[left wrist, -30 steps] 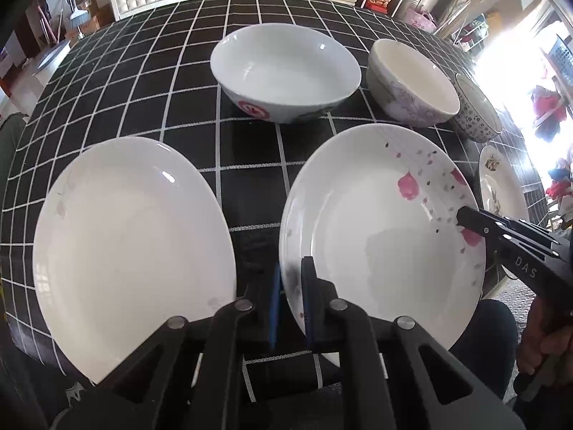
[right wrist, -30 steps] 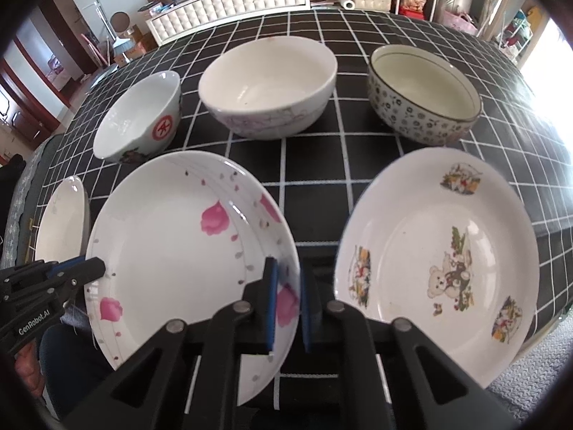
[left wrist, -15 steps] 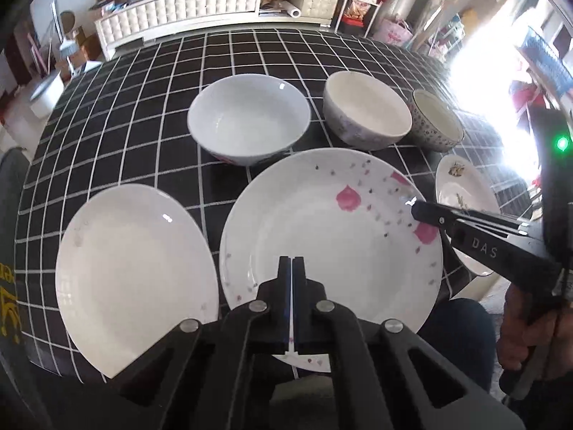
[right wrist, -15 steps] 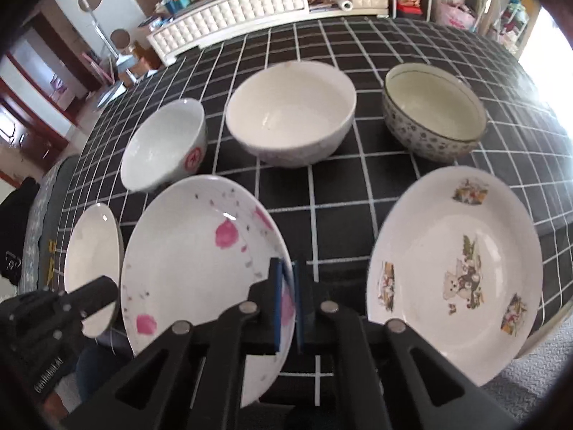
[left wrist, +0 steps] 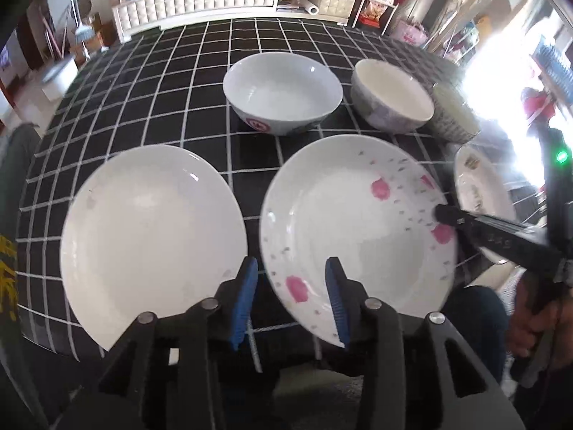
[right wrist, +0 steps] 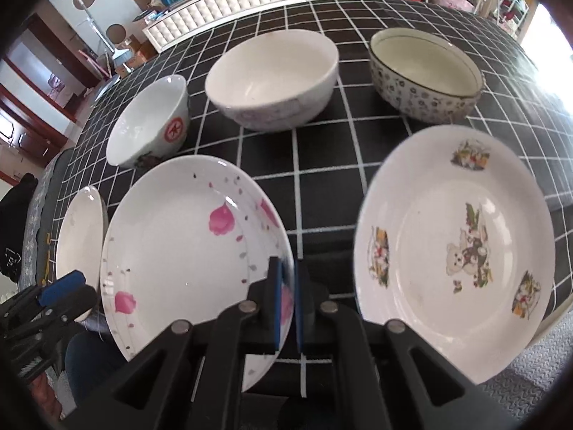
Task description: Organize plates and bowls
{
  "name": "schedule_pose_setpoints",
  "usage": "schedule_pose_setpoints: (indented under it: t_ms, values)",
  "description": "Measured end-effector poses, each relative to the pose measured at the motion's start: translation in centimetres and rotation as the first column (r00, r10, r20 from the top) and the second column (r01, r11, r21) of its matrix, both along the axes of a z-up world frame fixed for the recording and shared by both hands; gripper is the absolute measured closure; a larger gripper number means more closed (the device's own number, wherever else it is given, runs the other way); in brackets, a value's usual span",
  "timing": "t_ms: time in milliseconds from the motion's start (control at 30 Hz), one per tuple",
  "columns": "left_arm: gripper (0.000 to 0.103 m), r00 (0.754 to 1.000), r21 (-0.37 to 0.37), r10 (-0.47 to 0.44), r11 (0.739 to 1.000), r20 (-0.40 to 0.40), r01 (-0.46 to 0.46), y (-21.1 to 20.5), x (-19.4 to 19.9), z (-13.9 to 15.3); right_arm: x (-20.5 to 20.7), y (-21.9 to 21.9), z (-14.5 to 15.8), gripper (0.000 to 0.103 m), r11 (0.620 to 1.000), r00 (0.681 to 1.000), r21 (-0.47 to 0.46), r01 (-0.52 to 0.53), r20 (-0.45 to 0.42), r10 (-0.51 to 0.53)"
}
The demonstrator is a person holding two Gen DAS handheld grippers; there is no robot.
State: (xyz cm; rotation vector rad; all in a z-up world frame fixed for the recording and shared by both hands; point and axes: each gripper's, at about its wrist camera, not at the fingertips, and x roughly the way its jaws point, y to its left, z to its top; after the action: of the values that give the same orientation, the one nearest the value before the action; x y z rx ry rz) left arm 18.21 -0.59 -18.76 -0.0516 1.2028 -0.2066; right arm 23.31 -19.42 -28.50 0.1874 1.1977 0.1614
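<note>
A white plate with pink flowers [left wrist: 343,222] [right wrist: 179,247] hangs tilted just above the black checked tablecloth [left wrist: 150,82]. My right gripper [right wrist: 288,301] [left wrist: 442,213] is shut on its right rim. My left gripper [left wrist: 292,301] [right wrist: 68,288] is opening; the plate's near-left rim lies between its blue pads [left wrist: 247,297], which do not press on it. A plain white plate [left wrist: 150,236] [right wrist: 80,236] lies to the left. A plate with a bear picture [right wrist: 454,251] [left wrist: 480,193] lies to the right.
Three bowls stand in a row behind the plates: a white one with a red mark [left wrist: 283,93] [right wrist: 150,122], a white-lilac one [left wrist: 392,96] [right wrist: 272,79] and a dotted one [right wrist: 426,75] [left wrist: 453,118]. The table's near edge and a person's legs are just below the plates.
My left gripper closed on the flowered plate's near rim half a second ago and has now opened and drawn back a little. The right gripper stays shut on the plate's rim.
</note>
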Motion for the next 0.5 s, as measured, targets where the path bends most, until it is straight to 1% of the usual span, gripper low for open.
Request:
schedule_pose_setpoints:
  t_ms: [67,167,367,467,500]
  values:
    - [0.066,1.000,-0.010,-0.010,1.000,-0.007,0.010,-0.2,0.2,-0.3,-0.2,-0.3,0.1,0.095,1.000,1.000,0.001,0.004,0.005,-0.004]
    - [0.066,1.000,0.013,-0.005,1.000,-0.011,0.006,-0.3,0.8,-0.9,-0.5,-0.8,0.1,0.095,1.000,1.000,-0.004,0.017,0.006,-0.017]
    - [0.066,0.999,-0.010,-0.023,1.000,-0.038,0.023,-0.9,2.0,-2.1,-0.7,-1.1,0.2,0.095,1.000,1.000,-0.006,0.008,0.009,-0.008]
    - [0.075,0.999,-0.003,-0.022,1.000,-0.047,0.022,-1.3,2.3,-2.8,-0.6,-1.1,0.2,0.095,1.000,1.000,-0.007,0.004,0.015,-0.003]
    - [0.080,0.999,0.011,-0.014,1.000,-0.041,0.014,-1.4,2.3,-2.8,-0.6,-1.1,0.2,0.095,1.000,1.000,-0.009,0.002,0.018,-0.001]
